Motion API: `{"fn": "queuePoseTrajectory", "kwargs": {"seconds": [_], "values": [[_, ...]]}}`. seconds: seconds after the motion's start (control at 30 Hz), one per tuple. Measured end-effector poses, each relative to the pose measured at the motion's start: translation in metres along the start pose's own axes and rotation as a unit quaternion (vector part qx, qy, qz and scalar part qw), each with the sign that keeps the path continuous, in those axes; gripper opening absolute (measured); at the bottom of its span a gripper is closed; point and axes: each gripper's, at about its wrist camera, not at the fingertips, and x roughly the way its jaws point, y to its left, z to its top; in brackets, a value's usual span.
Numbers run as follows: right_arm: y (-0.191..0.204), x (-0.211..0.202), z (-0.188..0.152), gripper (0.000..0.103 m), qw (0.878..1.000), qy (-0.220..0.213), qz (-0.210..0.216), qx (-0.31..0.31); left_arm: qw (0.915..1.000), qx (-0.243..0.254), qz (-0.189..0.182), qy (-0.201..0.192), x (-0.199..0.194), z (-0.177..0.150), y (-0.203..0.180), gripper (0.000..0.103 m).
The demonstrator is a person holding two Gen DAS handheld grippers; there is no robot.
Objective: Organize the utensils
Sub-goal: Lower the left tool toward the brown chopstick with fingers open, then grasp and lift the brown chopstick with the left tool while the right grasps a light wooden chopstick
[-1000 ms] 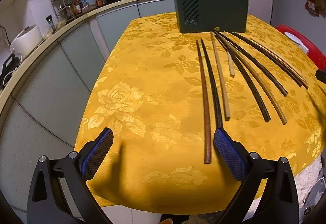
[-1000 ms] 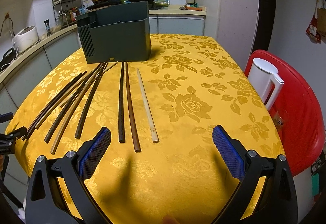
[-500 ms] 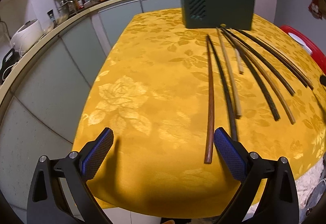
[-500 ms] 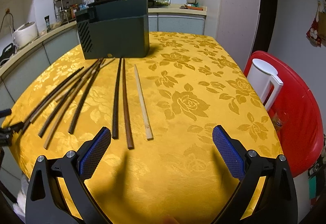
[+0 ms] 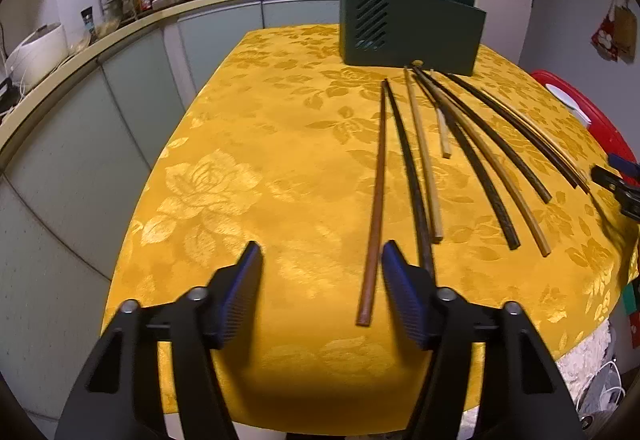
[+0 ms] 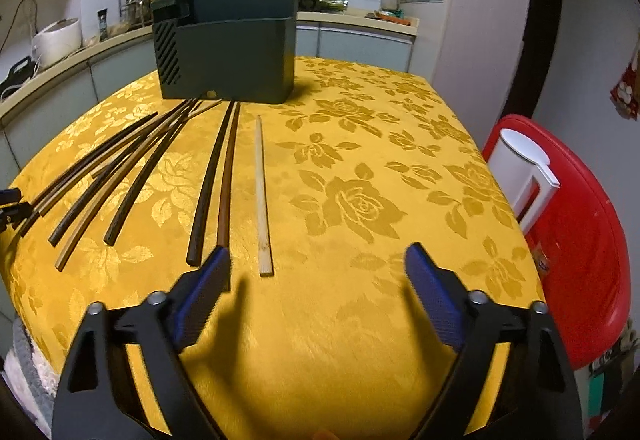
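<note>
Several chopsticks lie fanned out on the yellow floral tablecloth (image 5: 248, 176), pointing to a dark green utensil holder (image 5: 408, 28) at the far end. A reddish-brown chopstick (image 5: 376, 200) lies nearest my left gripper (image 5: 322, 260), its near end between the open, empty fingers. A black one (image 5: 408, 168) lies beside it. In the right wrist view the holder (image 6: 228, 48) stands at the back. My right gripper (image 6: 318, 264) is open and empty, with the near end of a pale chopstick (image 6: 262, 196) just ahead between the fingers and a brown one (image 6: 226, 184) at the left finger.
A red stool (image 6: 580, 240) with a white jug (image 6: 524, 180) stands right of the table. A kitchen counter (image 5: 120, 36) with a rice cooker and pans runs behind and left. The table's near edge is just under both grippers.
Both grippers have moved forward and lower over the table, and their jaws have narrowed. The chopsticks and holder have not moved.
</note>
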Motion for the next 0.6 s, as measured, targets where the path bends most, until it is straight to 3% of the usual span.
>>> {"fn": "queuePoseTrajectory", "kwargs": {"seconds": [0.13, 0.37, 0.6], "values": [[-0.001, 0.012, 0.000, 0.053, 0.999, 0.023, 0.037, 0.014, 1.0000, 0.004, -0.004, -0.005, 0.000, 0.000, -0.005, 0.046], [0.008, 0.012, 0.000, 0.037, 0.999, 0.010, 0.053, 0.003, 0.9999, 0.003, -0.005, -0.013, 0.000, -0.002, -0.009, 0.043], [0.015, 0.015, 0.003, 0.024, 0.998, 0.000, 0.059, -0.010, 0.9992, 0.022, -0.016, -0.028, -0.001, -0.004, -0.019, 0.014]]}}
